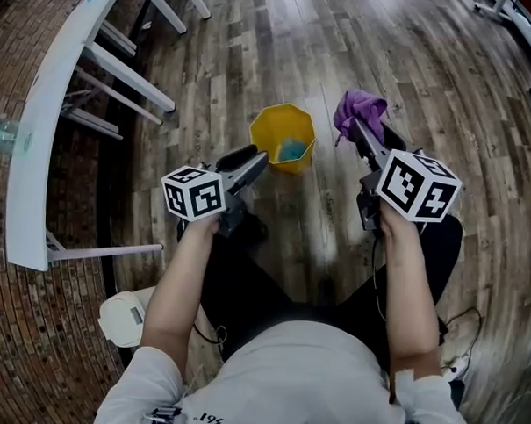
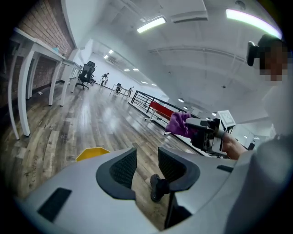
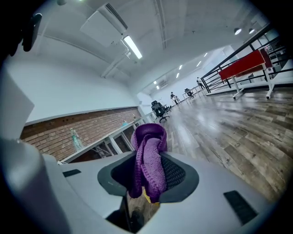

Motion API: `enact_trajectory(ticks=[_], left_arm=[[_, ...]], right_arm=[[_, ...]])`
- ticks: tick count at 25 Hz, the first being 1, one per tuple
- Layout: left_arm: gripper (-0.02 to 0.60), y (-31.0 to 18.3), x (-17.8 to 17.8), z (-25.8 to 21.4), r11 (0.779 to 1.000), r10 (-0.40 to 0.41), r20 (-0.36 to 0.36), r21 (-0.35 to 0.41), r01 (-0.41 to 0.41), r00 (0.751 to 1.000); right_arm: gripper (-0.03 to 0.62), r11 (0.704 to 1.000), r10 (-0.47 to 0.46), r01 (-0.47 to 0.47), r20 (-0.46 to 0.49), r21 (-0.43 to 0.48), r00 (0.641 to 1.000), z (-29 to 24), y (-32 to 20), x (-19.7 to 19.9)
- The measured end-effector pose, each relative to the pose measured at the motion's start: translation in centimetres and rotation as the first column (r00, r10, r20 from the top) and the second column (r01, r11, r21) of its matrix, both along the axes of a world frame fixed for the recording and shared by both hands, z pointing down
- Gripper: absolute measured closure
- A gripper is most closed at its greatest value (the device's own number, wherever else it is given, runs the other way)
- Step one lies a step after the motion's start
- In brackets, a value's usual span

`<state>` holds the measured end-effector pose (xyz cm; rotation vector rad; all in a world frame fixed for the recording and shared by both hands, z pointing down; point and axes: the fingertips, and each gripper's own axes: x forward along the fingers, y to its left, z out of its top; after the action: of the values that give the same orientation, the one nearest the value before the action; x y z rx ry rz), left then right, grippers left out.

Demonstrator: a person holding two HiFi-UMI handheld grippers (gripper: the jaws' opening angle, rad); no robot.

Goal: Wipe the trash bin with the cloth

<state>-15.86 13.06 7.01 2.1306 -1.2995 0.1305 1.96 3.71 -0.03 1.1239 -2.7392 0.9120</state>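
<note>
Overhead — faceted yellow bin [image 1: 282,137], knitted purple cloth [image 1: 359,111].

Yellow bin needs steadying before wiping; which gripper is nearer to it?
Left. The left gripper hangs by the near-left rim of the yellow bin; the right gripper, clamping the purple cloth, is farther off on its right.

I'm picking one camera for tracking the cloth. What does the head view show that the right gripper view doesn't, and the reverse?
Only the head view: the whole yellow trash bin on the wood floor with something blue inside it, the left gripper, and the person's arms.

Only the right gripper view: both jaws pressed against the purple cloth, the ceiling lights, distant office chairs and a red barrier.

Both: the purple cloth held in the right gripper, and the white table.
</note>
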Motion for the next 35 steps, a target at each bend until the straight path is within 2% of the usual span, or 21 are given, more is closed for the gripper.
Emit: enact_trajectory(ticks=[5,10,13,16,18,21,23,24,26,28,29,30,31,32,33,34,35], left_arm=[[0.433,-2.1,-3.9,5.1,0.992,-0.018,0.034,-0.122,0.022,0.999],[0.433,-4.9,-7.9,10.9,0.967,-0.007,0.136,-0.251,0.041,0.991],[0.433,-6.7,-9.5,15.0,0.94,0.005,0.189,-0.337,0.06,0.982],[0.433,-7.7,-10.9,19.7,0.892,-0.005,0.211,-0.441,0.1,0.977],[0.429,-8.1,-11.9,22.5,0.86,-0.03,0.209,-0.493,0.132,0.977],[0.409,-9.0,-12.7,25.6,0.824,-0.104,0.17,-0.536,0.181,0.98],[0.407,-9.5,-13.1,27.1,0.807,-0.145,0.176,-0.548,0.219,0.974],[0.437,-10.0,-13.6,27.4,0.803,-0.155,0.205,-0.543,0.244,0.966],[0.479,-10.9,-14.5,27.7,0.807,-0.115,0.28,-0.533,0.254,0.953],[0.553,-11.4,-14.9,28.0,0.822,0.042,0.374,-0.541,0.181,0.927],[0.571,-11.5,-15.0,28.0,0.829,0.144,0.425,-0.544,0.126,0.894],[0.571,-11.7,-15.3,28.1,0.833,0.236,0.475,-0.548,0.074,0.848],[0.571,-11.9,-15.7,28.1,0.834,0.302,0.514,-0.551,0.039,0.803],[0.571,-12.1,-16.2,28.0,0.834,0.328,0.534,-0.551,0.028,0.779],[0.571,-12.5,-16.6,27.7,0.836,0.306,0.525,-0.547,0.039,0.794],[0.569,-12.9,-16.9,27.3,0.839,0.241,0.479,-0.54,0.067,0.844],[0.556,-13.2,-17.1,26.9,0.836,0.151,0.405,-0.538,0.102,0.902]], right_arm=[[0.468,0.998,0.002,-0.006,-0.066,-0.066,0.998,6.4,-3.4,-1.8],[0.468,0.986,-0.007,-0.009,-0.098,-0.167,0.995,14.8,-6.2,-3.1],[0.468,0.975,-0.034,0.007,-0.12,-0.223,0.992,19.5,-7.4,-3.6],[0.468,0.957,-0.102,0.047,-0.18,-0.286,0.978,24.1,-8.0,-3.8],[0.469,0.948,-0.173,0.098,-0.231,-0.302,0.957,26.3,-8.4,-4.0],[0.468,0.937,-0.275,0.186,-0.3,-0.295,0.913,27.9,-9.3,-4.3],[0.468,0.927,-0.326,0.233,-0.325,-0.293,0.888,28.4,-9.4,-4.4],[0.468,0.923,-0.34,0.248,-0.32,-0.295,0.884,28.4,-9.4,-4.5],[0.468,0.914,-0.351,0.266,-0.267,-0.307,0.897,27.7,-9.2,-4.8],[0.468,0.908,-0.352,0.278,-0.213,-0.312,0.911,26.8,-9.0,-5.0],[0.468,0.909,-0.352,0.282,-0.204,-0.307,0.914,26.3,-8.9,-5.1],[0.468,0.911,-0.351,0.284,-0.204,-0.298,0.914,26.0,-8.9,-5.2],[0.468,0.914,-0.351,0.285,-0.208,-0.29,0.913,25.7,-8.9,-5.3],[0.468,0.915,-0.35,0.285,-0.21,-0.285,0.913,25.4,-8.9,-5.3],[0.468,0.916,-0.349,0.285,-0.208,-0.284,0.914,25.2,-8.9,-5.4],[0.468,0.915,-0.347,0.285,-0.201,-0.285,0.916,24.9,-8.9,-5.4],[0.468,0.915,-0.345,0.284,-0.192,-0.286,0.919,24.6,-9.0,-5.4]])
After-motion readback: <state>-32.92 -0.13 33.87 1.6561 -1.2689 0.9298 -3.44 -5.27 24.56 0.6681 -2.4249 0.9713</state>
